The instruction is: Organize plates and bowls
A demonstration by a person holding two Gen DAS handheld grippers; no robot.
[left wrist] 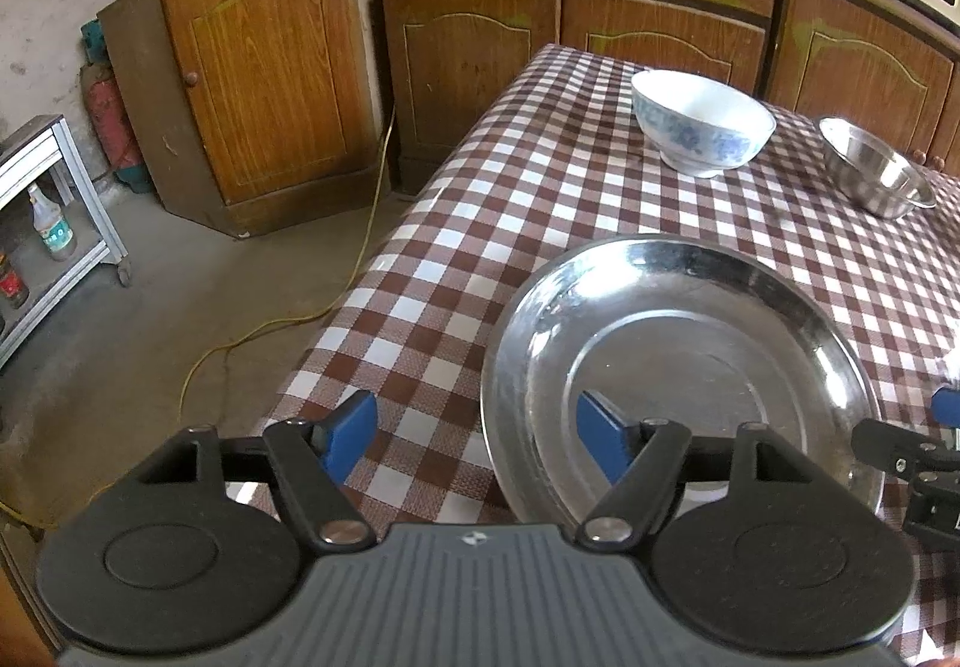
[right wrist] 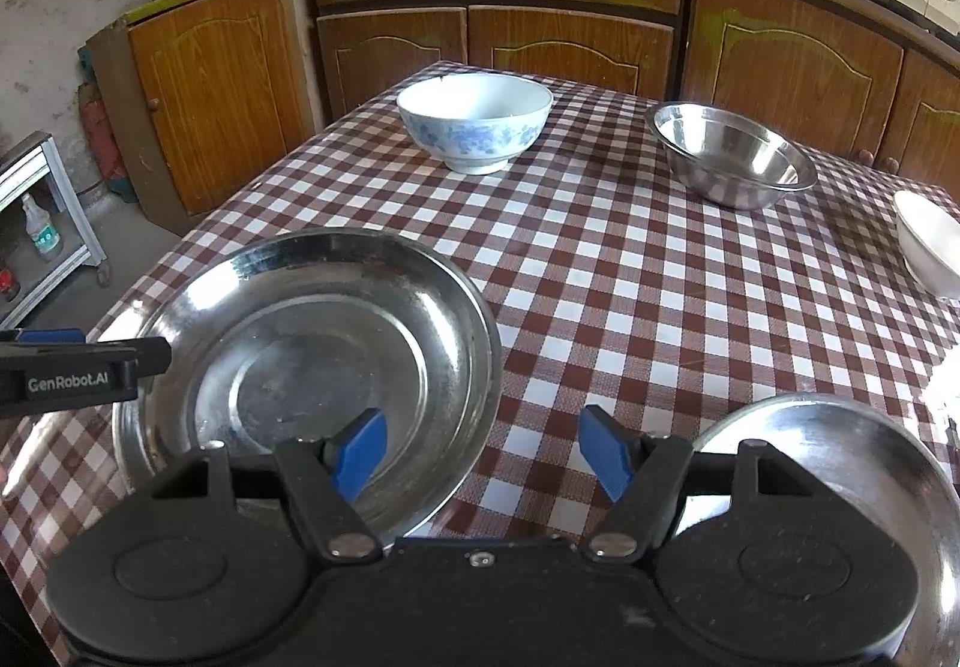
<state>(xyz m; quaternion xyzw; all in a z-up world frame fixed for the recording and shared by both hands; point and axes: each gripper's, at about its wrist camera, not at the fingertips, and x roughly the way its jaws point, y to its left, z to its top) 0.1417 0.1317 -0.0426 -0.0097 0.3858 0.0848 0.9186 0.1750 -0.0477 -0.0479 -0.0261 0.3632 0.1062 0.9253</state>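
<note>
Checked cloth covers the table (right wrist: pixel 600 277), where the large steel plate (right wrist: pixel 312 343) lies near, its left rim between the released fingers of the left gripper (left wrist: pixel 477 442), nearer than the right gripper (right wrist: pixel 483 448), also spread, holding nothing.

Lighting: bright daylight; glare on steel plate (left wrist: pixel 678 361); sharp centre, fisheye bending and dark corners at edges
</note>
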